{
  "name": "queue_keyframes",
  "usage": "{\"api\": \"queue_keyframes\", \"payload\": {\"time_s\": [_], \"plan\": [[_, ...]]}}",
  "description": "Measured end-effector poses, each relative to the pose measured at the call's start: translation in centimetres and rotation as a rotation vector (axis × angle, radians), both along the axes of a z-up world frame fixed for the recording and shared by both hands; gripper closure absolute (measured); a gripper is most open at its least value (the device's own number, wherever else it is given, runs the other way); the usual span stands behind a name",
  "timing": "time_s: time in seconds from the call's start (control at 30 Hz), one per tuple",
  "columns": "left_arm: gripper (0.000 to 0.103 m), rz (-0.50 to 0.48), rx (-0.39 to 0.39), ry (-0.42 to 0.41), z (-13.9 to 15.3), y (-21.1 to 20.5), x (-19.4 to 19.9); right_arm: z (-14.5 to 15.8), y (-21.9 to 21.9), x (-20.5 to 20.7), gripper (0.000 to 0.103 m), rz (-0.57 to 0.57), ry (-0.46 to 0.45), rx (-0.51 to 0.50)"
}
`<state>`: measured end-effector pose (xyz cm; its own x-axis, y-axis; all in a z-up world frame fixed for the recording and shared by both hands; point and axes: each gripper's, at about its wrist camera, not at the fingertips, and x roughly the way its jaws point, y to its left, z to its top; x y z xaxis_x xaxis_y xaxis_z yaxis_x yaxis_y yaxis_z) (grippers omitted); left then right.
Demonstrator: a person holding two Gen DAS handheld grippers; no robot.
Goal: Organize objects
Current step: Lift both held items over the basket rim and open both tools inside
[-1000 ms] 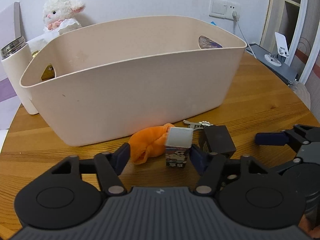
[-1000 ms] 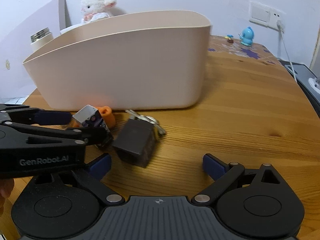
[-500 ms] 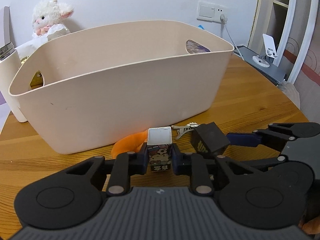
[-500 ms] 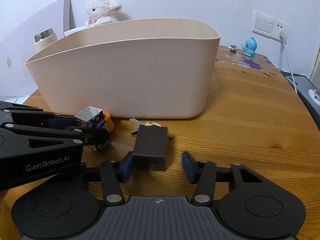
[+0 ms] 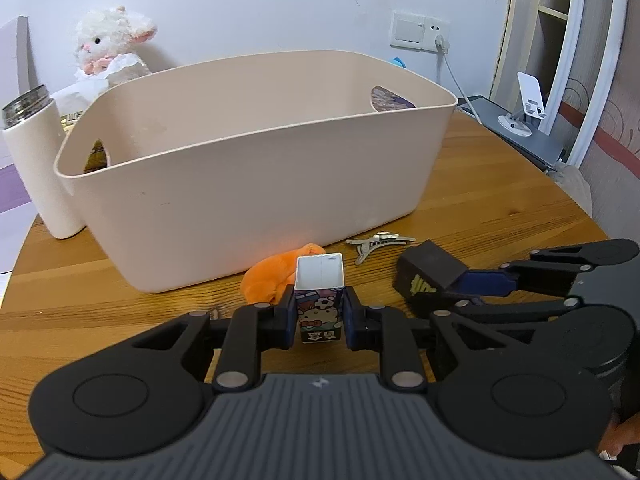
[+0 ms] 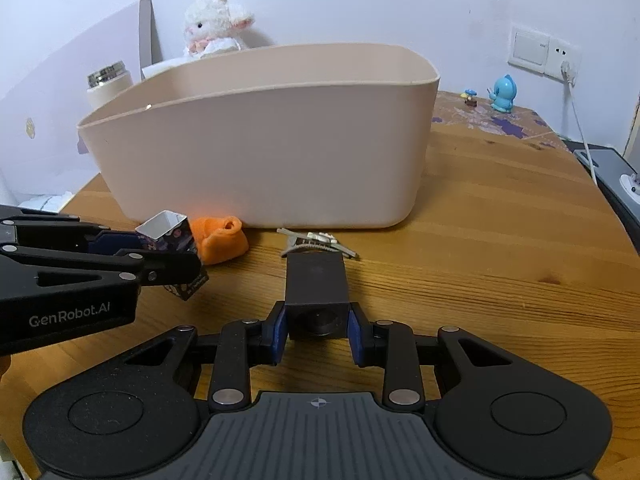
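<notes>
My left gripper (image 5: 319, 316) is shut on a small cartoon-printed carton (image 5: 319, 300), held upright just above the table; the carton also shows in the right wrist view (image 6: 170, 236). My right gripper (image 6: 318, 330) is shut on a black box (image 6: 316, 292), which shows at the right of the left wrist view (image 5: 430, 276). A large beige tub (image 5: 256, 160) stands behind both, open at the top. An orange soft toy (image 5: 272, 280) and a metal hair clip (image 5: 378, 242) lie on the table at the tub's front wall.
A white flask (image 5: 36, 168) stands left of the tub, a plush lamb (image 5: 110, 50) behind it. A blue figurine (image 6: 504, 94) sits at the table's far right. A grey device with a white stand (image 5: 524, 120) lies beyond the right edge.
Both grippers closed: the left on the carton, the right on the black box. Both have lifted their objects slightly and drawn back from the tub.
</notes>
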<state>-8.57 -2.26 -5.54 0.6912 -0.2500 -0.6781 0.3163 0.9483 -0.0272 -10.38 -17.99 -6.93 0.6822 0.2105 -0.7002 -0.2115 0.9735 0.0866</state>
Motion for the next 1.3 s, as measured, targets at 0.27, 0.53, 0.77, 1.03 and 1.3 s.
{"api": "queue_keyframes", "payload": {"time_s": [0.27,0.53,0.77,1.03,1.3], "plan": [[0.078,0.032,-0.008,-0.039,1.6,1.7,-1.0,2.9,-0.5,-1.3,0.074,-0.013,-0.080,0.018],[0.078,0.062,-0.019,-0.116,4.7,3.2,-1.5,7.1,-0.8,-1.0,0.074,-0.019,-0.182,0.031],[0.078,0.092,-0.022,-0.189,7.5,4.3,-0.6,10.0,-0.2,0.8,0.074,-0.006,-0.259,0.031],[0.078,0.135,-0.003,-0.231,8.9,4.2,2.5,10.7,0.3,4.8,0.074,-0.003,-0.272,0.032],[0.079,0.196,0.009,-0.189,7.4,4.0,7.5,9.4,0.5,9.0,0.074,-0.006,-0.220,0.000]]}}
